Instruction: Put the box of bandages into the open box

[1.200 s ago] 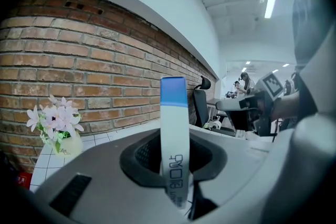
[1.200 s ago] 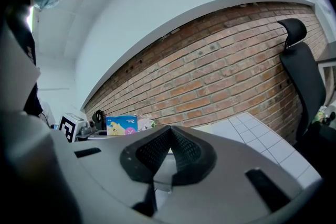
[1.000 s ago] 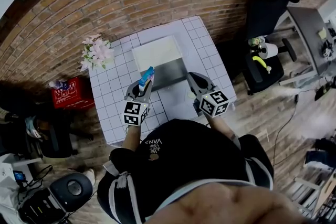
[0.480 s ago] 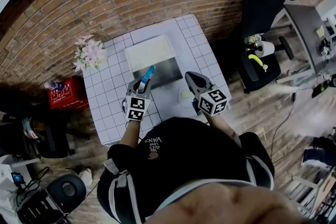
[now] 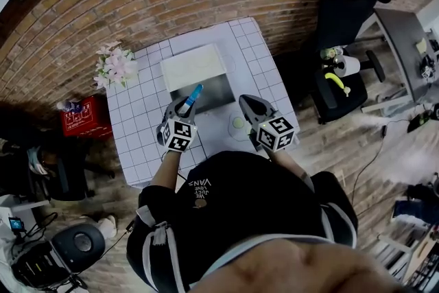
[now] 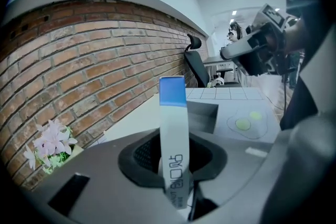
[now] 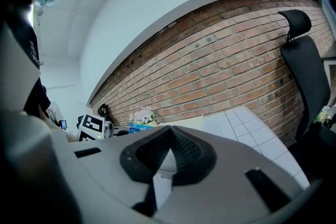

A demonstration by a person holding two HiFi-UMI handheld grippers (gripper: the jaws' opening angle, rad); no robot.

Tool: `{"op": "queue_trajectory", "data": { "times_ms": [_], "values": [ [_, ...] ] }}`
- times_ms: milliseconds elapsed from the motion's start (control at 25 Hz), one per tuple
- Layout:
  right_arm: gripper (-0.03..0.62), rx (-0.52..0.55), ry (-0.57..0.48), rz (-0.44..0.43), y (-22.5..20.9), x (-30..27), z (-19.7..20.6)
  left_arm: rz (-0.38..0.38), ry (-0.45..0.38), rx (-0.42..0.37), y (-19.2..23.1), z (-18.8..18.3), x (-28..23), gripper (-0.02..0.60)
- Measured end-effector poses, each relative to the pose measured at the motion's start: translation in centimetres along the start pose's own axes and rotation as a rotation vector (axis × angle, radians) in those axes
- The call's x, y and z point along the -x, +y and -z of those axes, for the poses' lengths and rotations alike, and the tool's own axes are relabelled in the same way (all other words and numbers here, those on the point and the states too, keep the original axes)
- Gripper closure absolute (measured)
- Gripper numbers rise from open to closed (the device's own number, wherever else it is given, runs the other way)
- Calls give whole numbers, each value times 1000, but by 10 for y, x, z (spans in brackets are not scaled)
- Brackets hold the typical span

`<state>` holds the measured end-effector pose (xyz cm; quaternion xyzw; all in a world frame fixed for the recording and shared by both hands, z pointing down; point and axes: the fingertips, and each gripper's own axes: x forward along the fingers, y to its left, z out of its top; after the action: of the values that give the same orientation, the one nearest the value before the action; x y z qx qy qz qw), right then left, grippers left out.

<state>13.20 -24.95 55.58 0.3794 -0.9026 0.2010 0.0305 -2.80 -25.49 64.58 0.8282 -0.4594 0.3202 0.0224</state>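
Left gripper [image 5: 185, 106] is clamped tight on the box of bandages [image 6: 173, 128], a thin white pack with a blue end sticking up and out past the fingers. I've got it in the air on the near left side of the open box [image 5: 216, 91], not inside it. The open box sits mid-table [image 5: 137, 141] with its white lid flapped toward the far brick wall. Right gripper [image 5: 248, 106] hangs off to the right, jaws pressed together with nothing in them. Pink flowers [image 5: 115, 66] are at the far left corner.
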Motion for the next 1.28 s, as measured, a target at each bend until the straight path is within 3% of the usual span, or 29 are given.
{"op": "queue_trajectory", "data": {
  "times_ms": [320, 520, 800, 1280],
  "values": [
    [600, -12, 7, -23, -2, 4, 8, 31, 108, -149, -7, 11, -20, 503],
    [600, -20, 14, -30, -1, 8, 12, 50, 164, -198, -7, 15, -29, 503],
    [600, -28, 30, -26, -5, 12, 19, 93, 235, -227, -15, 26, -40, 503],
    [600, -37, 29, -22, -10, 13, 18, 136, 247, -246, -22, 25, -46, 479]
  ]
}}
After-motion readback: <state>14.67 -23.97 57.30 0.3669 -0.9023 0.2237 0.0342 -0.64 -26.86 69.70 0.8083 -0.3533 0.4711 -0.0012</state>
